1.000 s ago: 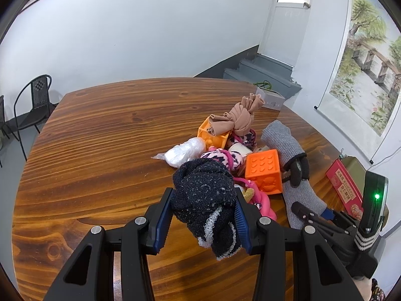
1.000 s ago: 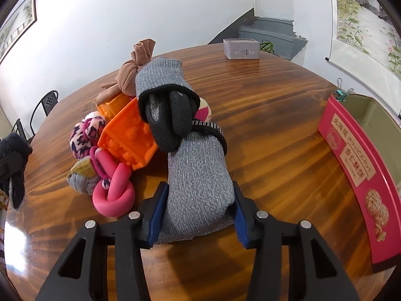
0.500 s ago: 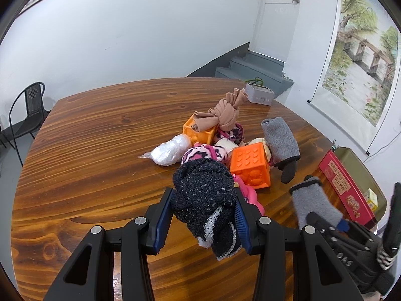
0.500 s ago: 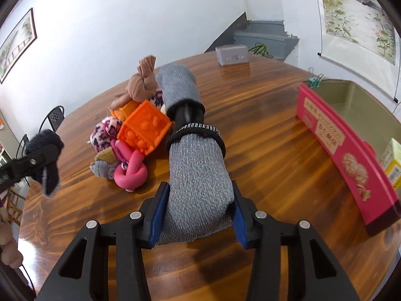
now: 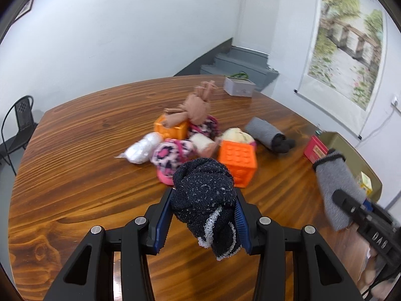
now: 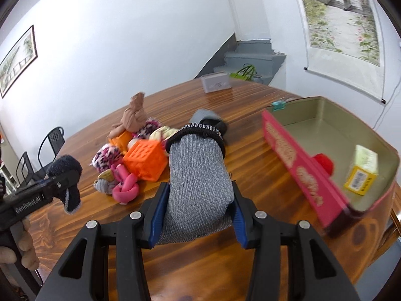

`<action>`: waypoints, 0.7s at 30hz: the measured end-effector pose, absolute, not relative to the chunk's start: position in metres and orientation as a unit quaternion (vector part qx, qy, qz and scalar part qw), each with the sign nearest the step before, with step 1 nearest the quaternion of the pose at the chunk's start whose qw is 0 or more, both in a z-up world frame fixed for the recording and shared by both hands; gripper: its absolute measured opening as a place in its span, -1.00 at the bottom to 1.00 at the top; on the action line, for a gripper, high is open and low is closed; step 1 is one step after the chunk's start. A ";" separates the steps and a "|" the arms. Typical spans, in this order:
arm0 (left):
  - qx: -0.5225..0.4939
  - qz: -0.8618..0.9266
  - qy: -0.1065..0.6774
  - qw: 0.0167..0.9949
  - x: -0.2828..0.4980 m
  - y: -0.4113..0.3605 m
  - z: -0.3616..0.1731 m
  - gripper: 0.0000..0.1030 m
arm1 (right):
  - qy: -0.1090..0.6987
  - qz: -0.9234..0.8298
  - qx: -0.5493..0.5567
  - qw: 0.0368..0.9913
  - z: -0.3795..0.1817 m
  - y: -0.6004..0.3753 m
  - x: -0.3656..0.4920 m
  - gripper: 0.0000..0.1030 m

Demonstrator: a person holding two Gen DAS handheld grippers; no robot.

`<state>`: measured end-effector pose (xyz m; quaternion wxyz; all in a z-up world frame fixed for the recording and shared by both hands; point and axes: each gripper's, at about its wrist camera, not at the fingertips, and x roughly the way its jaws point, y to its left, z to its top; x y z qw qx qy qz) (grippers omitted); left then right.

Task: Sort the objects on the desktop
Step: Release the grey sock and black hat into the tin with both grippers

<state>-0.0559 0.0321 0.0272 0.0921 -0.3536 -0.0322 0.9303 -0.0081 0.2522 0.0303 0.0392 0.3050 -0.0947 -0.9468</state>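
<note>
My left gripper (image 5: 201, 218) is shut on a dark navy sock ball (image 5: 204, 195), held above the wooden table (image 5: 75, 165). My right gripper (image 6: 196, 213) is shut on a grey knit sock (image 6: 198, 183), lifted above the table; it also shows in the left wrist view (image 5: 335, 188). A second grey sock with a black end (image 5: 267, 134) lies by the pile. The pile holds an orange cube (image 6: 146, 159), a pink knotted toy (image 6: 125, 188), leopard-print socks (image 5: 173, 153), a tan stocking knot (image 5: 195, 107) and a white bundle (image 5: 141, 148).
An open red tin box (image 6: 303, 173) stands at the table's right edge and holds a yellow carton (image 6: 361, 173) and a red ball (image 6: 324, 163). A small grey box (image 6: 215, 82) sits at the far edge. A black chair (image 5: 21, 120) stands left of the table.
My right gripper has lifted the grey sock off the pile and moved it right, toward the red tin. My left gripper has risen a little with the navy sock.
</note>
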 end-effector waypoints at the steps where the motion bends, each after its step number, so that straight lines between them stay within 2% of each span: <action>1: -0.355 0.929 -0.030 0.098 -0.056 0.038 0.027 -0.09 | -0.098 -0.948 0.302 0.035 0.032 0.259 -0.006 -0.03; 15: -0.370 0.910 0.001 0.186 -0.070 0.140 0.033 -0.09 | -0.125 -0.957 0.250 -0.073 0.058 0.379 0.009 -0.02; 21: -0.375 0.903 0.020 0.209 -0.077 0.177 0.032 -0.09 | -0.141 -0.954 0.249 -0.089 0.060 0.418 -0.011 -0.02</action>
